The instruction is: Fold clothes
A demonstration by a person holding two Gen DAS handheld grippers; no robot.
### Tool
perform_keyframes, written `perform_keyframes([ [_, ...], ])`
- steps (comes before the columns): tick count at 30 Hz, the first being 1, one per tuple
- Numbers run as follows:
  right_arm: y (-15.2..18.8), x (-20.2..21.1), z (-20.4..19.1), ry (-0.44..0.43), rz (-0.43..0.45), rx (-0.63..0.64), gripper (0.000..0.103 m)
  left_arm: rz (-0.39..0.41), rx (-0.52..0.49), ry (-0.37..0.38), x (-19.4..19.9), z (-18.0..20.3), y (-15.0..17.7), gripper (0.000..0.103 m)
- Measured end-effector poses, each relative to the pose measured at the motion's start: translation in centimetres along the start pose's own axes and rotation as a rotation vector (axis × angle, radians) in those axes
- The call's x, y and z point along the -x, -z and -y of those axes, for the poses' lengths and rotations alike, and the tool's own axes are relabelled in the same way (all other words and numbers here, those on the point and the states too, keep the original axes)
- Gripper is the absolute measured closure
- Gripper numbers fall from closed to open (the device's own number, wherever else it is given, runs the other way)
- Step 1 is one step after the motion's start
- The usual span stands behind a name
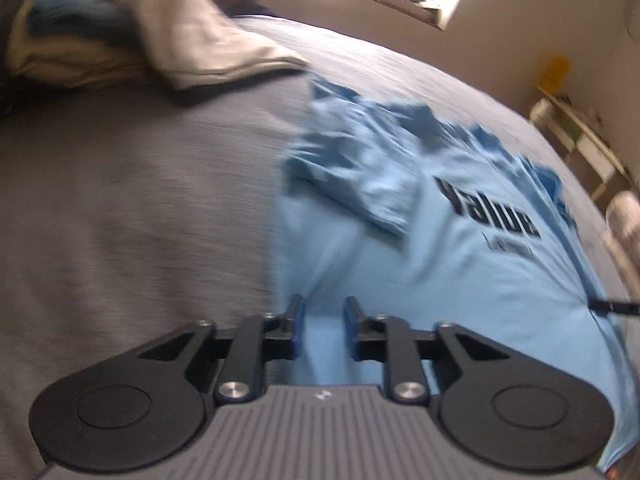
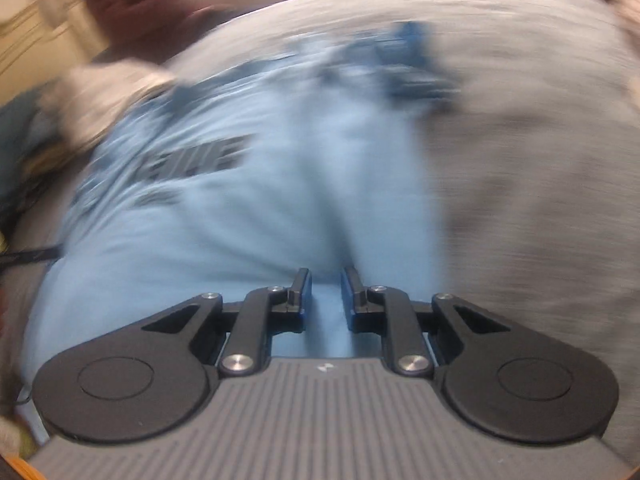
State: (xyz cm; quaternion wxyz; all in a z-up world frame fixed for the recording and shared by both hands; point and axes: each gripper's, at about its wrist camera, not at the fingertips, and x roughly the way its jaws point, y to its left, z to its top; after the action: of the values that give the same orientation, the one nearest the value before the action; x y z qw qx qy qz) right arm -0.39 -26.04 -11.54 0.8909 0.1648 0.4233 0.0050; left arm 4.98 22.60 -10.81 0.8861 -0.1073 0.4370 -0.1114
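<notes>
Left tool (image 1: 324, 306) rides low over the hem end of a light blue T-shirt (image 1: 460, 256), its jaws a narrow gap apart with blue cloth showing between them; whether the pads pinch it I cannot tell. Right tool (image 2: 326, 278) is likewise nearly together over the same shirt (image 2: 240, 220). The shirt lies spread on a bed's grey cover (image 1: 140, 200), print upward. Beyond, a heap of pale clothes (image 1: 160, 32).
</notes>
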Motion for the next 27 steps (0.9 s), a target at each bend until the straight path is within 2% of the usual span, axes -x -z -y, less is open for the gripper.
perform_keyframes([
  [1, -0.1, 0.4, 0.8, 0.025, 0.001, -0.022, 0.091, 0.001, 0.014, 0.000, 0.1, -0.4, -0.2, 0.087],
  [3, -0.2, 1.2, 2.3, 0.071, 0.004, -0.066, 0.091, 0.001, 0.039, 0.004, 0.4, -1.1, -0.7, 0.086],
  [4, -0.5, 1.4, 2.5, 0.063, 0.006, -0.078, 0.091, 0.010, 0.034, -0.025, 0.6, -1.0, -0.8, 0.071],
  [5, -0.7, 1.6, 2.4, 0.070, 0.016, -0.086, 0.089, 0.022, 0.031, -0.041, 0.8, -0.9, -1.1, 0.066],
  [7, -1.7, 2.1, 1.2, 0.094, 0.041, -0.052, 0.086, 0.046, 0.045, -0.036, 1.4, -0.9, -1.7, 0.066],
  [11, -4.7, 1.0, -2.3, -0.001, 0.082, 0.024, 0.086, 0.076, 0.068, 0.012, 1.2, -0.2, -3.4, 0.061],
  [15, -7.9, -2.9, -7.5, -0.137, 0.071, 0.121, 0.083, 0.058, -0.017, 0.035, -1.5, 2.5, -5.3, 0.056],
  [18, -10.4, -6.9, -10.6, -0.260, 0.009, 0.069, 0.080, 0.060, -0.083, 0.017, -3.3, 4.5, -6.0, 0.053],
  [22, -12.5, -11.7, -14.9, -0.399, -0.110, -0.064, 0.069, 0.084, -0.093, 0.016, -4.2, 5.4, -5.8, 0.052],
  [26, -13.7, -15.0, -17.9, -0.410, -0.156, -0.133, 0.060, 0.096, -0.123, 0.021, -3.9, 5.5, -5.2, 0.051],
  [27, -14.0, -15.7, -18.4, -0.387, -0.162, -0.150, 0.060, 0.097, -0.144, 0.027, -3.8, 5.7, -4.9, 0.051],
])
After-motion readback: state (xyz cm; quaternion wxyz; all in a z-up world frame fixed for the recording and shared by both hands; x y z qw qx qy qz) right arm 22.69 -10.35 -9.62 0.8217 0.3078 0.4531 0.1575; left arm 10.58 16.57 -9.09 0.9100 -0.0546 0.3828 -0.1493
